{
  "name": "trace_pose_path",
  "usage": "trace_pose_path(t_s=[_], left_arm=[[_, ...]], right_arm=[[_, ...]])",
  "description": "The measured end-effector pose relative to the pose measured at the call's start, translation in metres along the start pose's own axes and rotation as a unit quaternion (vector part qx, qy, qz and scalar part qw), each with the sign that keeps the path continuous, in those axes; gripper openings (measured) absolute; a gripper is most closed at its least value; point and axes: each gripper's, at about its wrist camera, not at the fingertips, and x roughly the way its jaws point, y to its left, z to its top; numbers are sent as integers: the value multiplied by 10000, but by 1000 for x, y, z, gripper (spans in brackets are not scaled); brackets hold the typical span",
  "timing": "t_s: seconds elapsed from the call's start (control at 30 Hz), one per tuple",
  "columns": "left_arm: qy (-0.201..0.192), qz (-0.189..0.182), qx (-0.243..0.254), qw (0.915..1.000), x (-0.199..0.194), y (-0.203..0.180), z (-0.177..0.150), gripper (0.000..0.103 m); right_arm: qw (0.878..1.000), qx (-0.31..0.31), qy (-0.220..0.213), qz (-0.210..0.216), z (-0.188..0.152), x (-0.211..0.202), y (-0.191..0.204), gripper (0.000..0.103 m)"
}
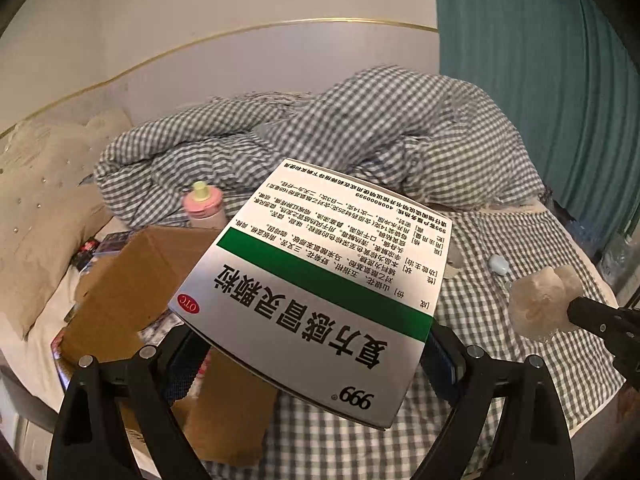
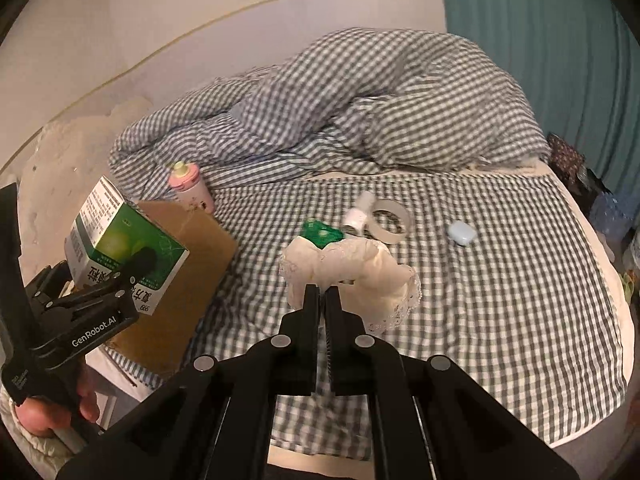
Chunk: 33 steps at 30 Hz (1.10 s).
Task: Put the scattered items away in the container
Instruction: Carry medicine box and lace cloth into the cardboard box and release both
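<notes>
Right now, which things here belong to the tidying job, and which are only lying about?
Job:
- medicine box, in left gripper
- lace cloth, in right gripper
- cardboard box
- tape roll
- earbud case

Lying about:
- checked duvet
- pillow
- curtain

A: What hid the cardboard box (image 1: 132,280)?
B: The medicine box (image 1: 312,292) covered its opening; the contents couldn't be told.
A: The green item (image 2: 322,234)?
B: Blurred, half behind the lace cloth (image 2: 352,268)
</notes>
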Motion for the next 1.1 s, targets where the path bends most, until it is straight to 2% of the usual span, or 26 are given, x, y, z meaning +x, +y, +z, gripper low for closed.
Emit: trace_pose_path(t_s=[0.2,0.47,0.7,0.73,0.77,0.8,0.83,0.93,1.1], left_arm=[[108,313,-272,9991,7,54,3,94],[330,967,-647,9927,26,143,6,94],[751,1189,-994,9851,69,190,-11,94],[835,1194,-1026,9840,77,194,-14,94],[917,1194,-1033,9832,84,195,-17,95],[992,1195,-1019,9826,89,196,-18,96],[1062,1223,-994,9818,94,195,-19,97],[1216,1413,-878,9785,107,190,-22,103],[1169,1272,-856,9812,107,177,-20,103]], right_arm=[[9985,-389,77,379,21,24,66,4],[9902,-906,219,1037,48,70,159,4],[9842,-1244,544,1134,54,131,215,6],[9847,-1243,549,1091,54,138,217,11],[9857,-1215,551,1033,53,143,219,36],[9870,-1173,532,966,53,146,219,75],[9886,-1108,458,914,53,147,216,87],[9900,-912,316,1033,56,144,204,89],[9929,-812,276,825,59,141,180,89]])
